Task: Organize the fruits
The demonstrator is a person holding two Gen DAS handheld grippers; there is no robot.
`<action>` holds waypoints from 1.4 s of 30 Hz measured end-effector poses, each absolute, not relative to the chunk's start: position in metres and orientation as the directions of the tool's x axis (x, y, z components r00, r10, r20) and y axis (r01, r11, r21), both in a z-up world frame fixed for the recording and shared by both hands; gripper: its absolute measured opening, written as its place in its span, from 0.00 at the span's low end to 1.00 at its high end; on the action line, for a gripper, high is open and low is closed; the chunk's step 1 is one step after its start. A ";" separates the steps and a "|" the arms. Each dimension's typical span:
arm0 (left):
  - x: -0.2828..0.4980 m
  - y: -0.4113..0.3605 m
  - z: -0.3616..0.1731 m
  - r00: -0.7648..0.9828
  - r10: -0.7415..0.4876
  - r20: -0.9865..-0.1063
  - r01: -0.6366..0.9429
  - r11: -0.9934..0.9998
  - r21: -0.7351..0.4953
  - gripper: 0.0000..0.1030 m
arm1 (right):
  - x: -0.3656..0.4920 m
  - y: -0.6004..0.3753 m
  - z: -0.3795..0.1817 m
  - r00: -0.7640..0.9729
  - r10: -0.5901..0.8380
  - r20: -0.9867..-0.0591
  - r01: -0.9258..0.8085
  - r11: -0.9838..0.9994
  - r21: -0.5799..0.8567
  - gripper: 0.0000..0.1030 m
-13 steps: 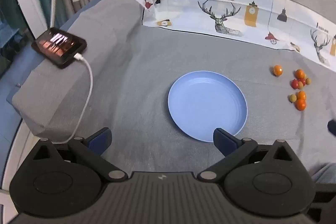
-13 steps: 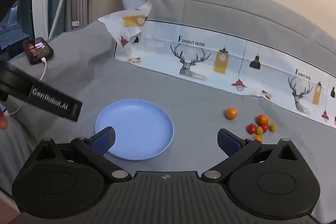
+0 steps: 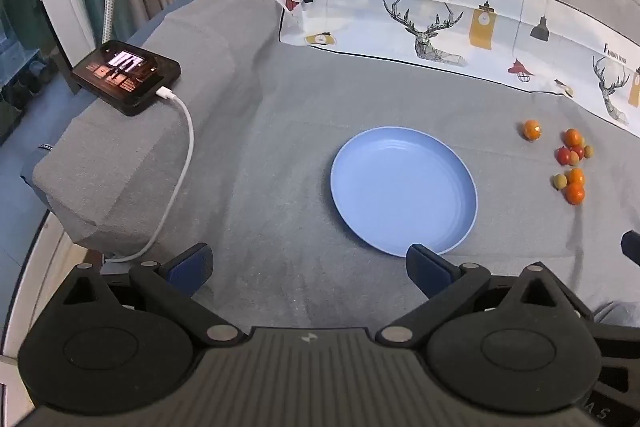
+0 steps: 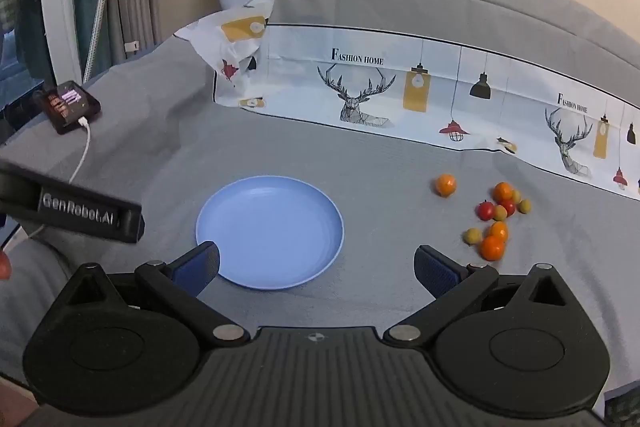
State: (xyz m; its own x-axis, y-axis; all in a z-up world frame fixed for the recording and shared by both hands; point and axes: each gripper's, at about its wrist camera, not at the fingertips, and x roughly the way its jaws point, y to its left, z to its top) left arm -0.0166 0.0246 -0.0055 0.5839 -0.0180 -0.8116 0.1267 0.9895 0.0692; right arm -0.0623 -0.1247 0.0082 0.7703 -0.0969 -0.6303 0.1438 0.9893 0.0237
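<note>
A round, shallow light-blue plastic plate lies flat near the middle of a surface covered in grey cloth; whether a table or a bed lies under the cloth cannot be told, and the plate holds nothing. Toward the right edge of the cloth, well apart from the plate, sits a loose cluster of small round fruits, orange, red and yellow-green, several of them touching one another. A single small orange fruit lies by itself between the cluster and the plate, closer to the cluster. The left gripper hangs over the near edge of the cloth with its blue-padded jaws spread wide and nothing between them; one pad overlaps the plate's near rim in the left wrist view. The right gripper hovers likewise with its jaws wide apart and holding nothing, the plate ahead to its left and the fruits ahead to its right. At the far left corner a black smartphone with a lit screen rests on a raised fold, a white charging cable trailing from it. A white printed cloth with deer and lamps runs along the far edge.
</note>
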 end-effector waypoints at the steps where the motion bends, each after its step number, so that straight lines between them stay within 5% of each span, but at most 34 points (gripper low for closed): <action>1: -0.017 0.024 -0.006 0.585 -0.017 -0.811 0.128 0.989 0.072 1.00 | -0.063 -0.123 0.010 0.770 -0.095 -0.631 0.144 0.989 0.027 1.00; 42: -0.017 0.014 -0.011 0.557 -0.004 -0.830 0.159 0.982 0.102 1.00 | -0.060 -0.118 -0.011 0.755 -0.095 -0.649 0.174 0.983 0.058 1.00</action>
State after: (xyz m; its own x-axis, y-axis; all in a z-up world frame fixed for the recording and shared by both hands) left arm -0.0166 0.0139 -0.0105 0.5573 -0.0042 -0.8303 0.1591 0.9820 0.1018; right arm -0.0602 -0.1179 -0.0111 0.7548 -0.0951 -0.6490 0.1739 0.9831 0.0581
